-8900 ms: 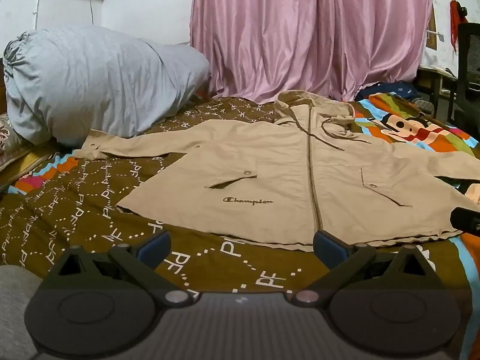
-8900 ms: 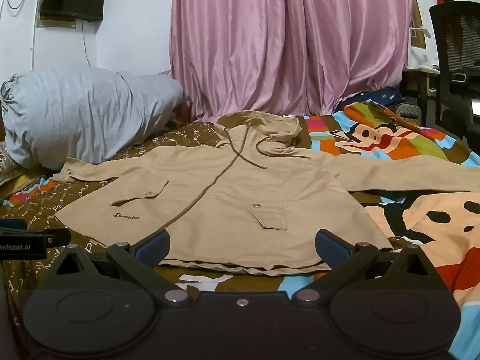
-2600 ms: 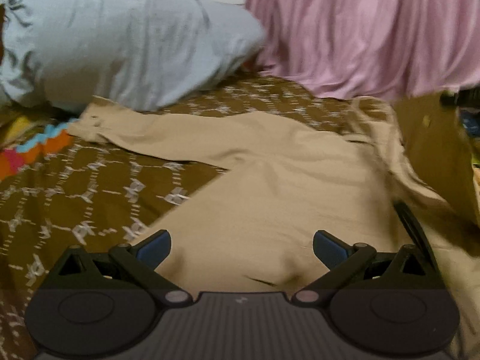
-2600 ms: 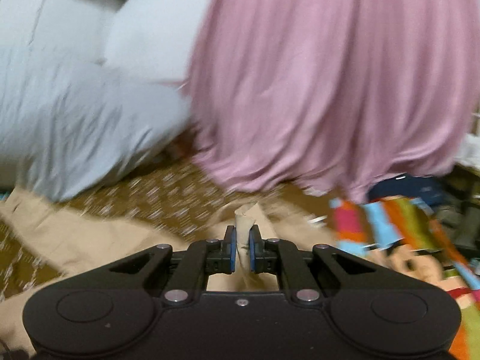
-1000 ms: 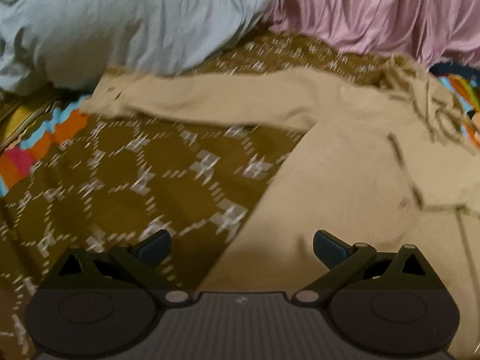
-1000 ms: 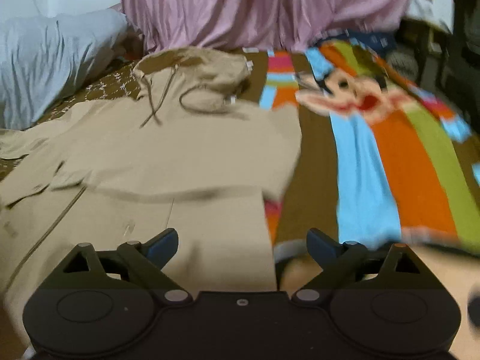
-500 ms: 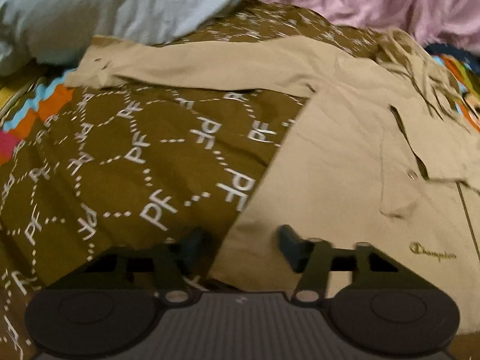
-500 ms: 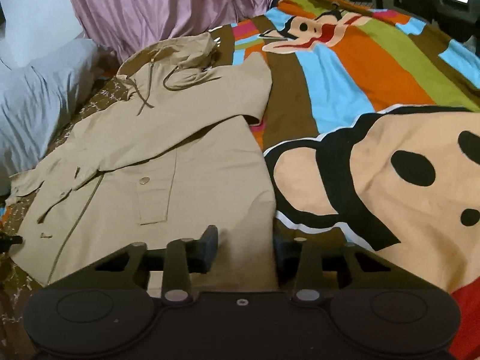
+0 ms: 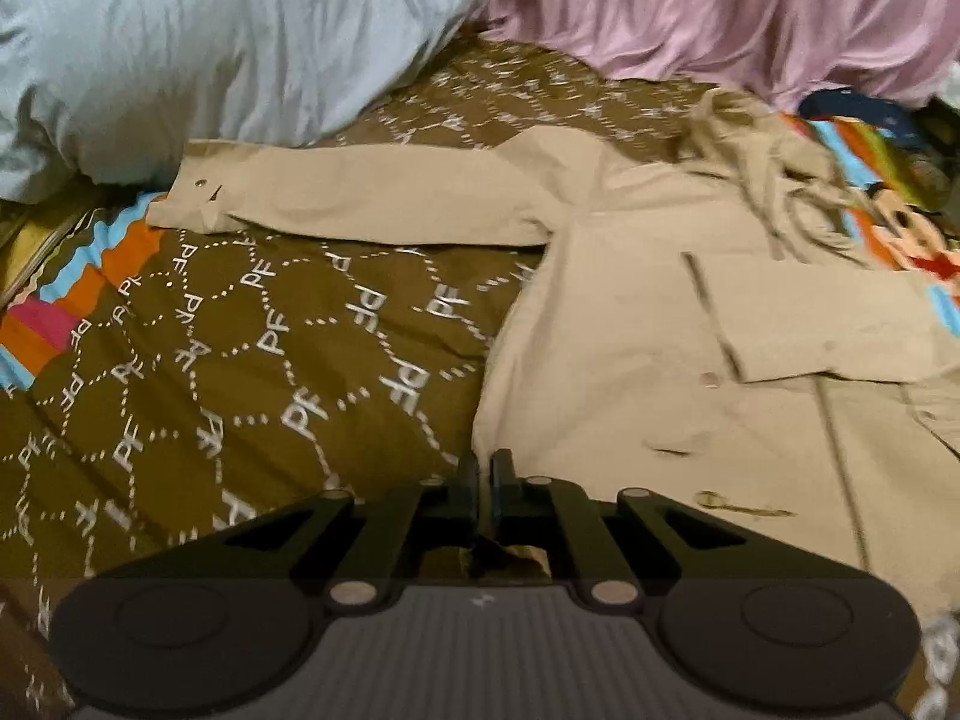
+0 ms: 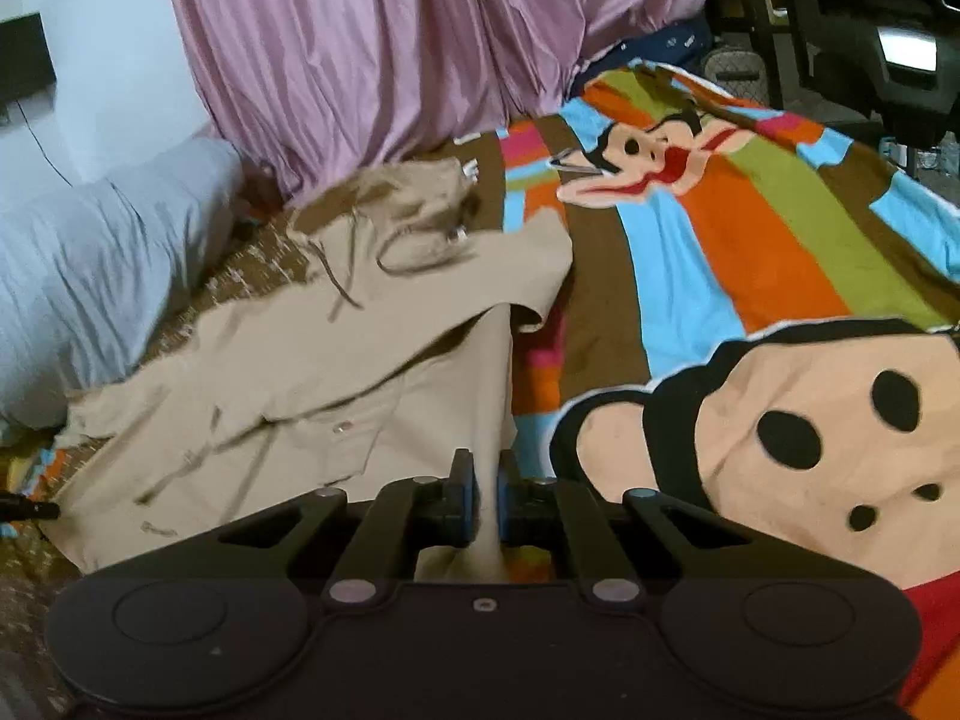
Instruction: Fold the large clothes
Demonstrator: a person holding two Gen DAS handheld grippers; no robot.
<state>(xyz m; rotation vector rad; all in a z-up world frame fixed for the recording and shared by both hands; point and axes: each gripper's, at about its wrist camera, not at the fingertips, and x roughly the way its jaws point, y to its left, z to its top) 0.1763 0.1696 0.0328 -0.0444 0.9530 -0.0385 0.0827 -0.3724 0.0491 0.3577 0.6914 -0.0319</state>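
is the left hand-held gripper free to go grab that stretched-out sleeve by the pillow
Probably not yet: the left hand-held gripper looks shut on the jacket hem. The sleeve lies flat on the bedspread with nothing over it, so it could once it lets go.

One jacket [image 9: 630, 324], one pillow [image 9: 210, 42], one curtain [image 10: 390, 48], two tongs [image 9: 484, 474].

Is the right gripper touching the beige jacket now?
Touching. In the right wrist view, the right gripper has its jaws closed on the bottom corner of the beige jacket, and a strip of fabric shows pinched between the blue pads.
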